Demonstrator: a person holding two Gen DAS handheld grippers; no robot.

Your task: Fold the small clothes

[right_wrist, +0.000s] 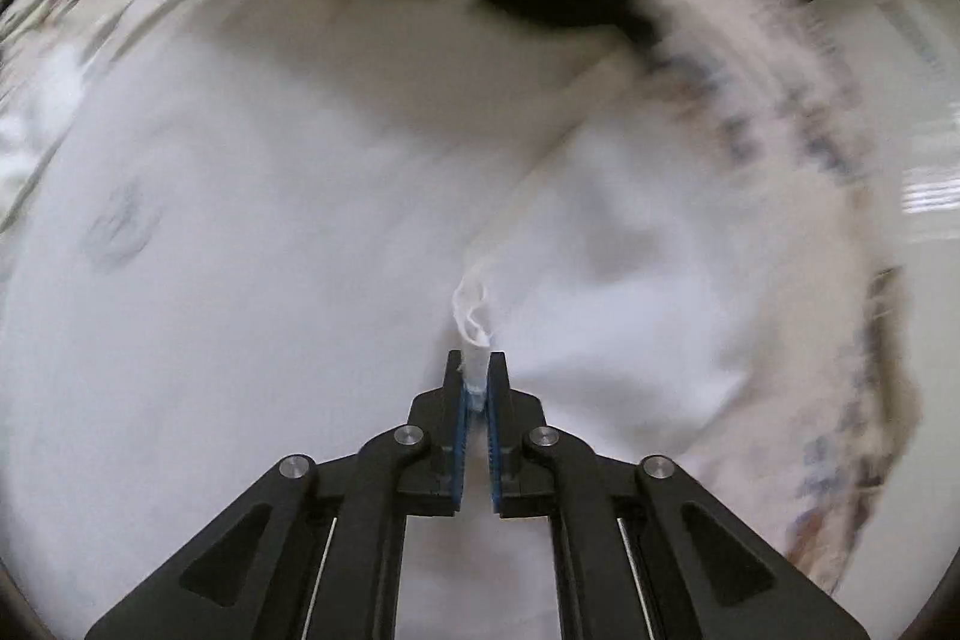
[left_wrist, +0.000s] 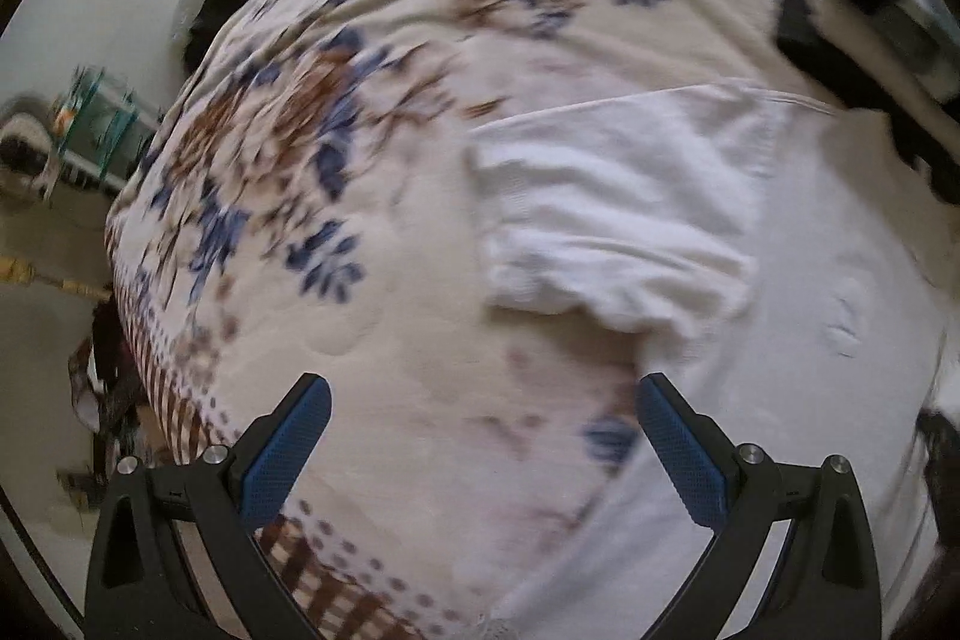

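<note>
At hem: right gripper (right_wrist: 477, 376) pinches white garment (right_wrist: 336, 232); left gripper (left_wrist: 480, 394) spread.

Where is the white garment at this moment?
In the left wrist view the white garment lies right of centre on the floral bedsheet, ahead of the open left gripper. In the right wrist view the right gripper pinches a fold of it.

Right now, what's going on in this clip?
A person is folding a white garment on a floral bedsheet. The right tool is shut on a bunched bit of that white cloth. The left tool hangs open over the sheet just short of the garment's near edge, holding nothing. Both views are motion-blurred.
</note>
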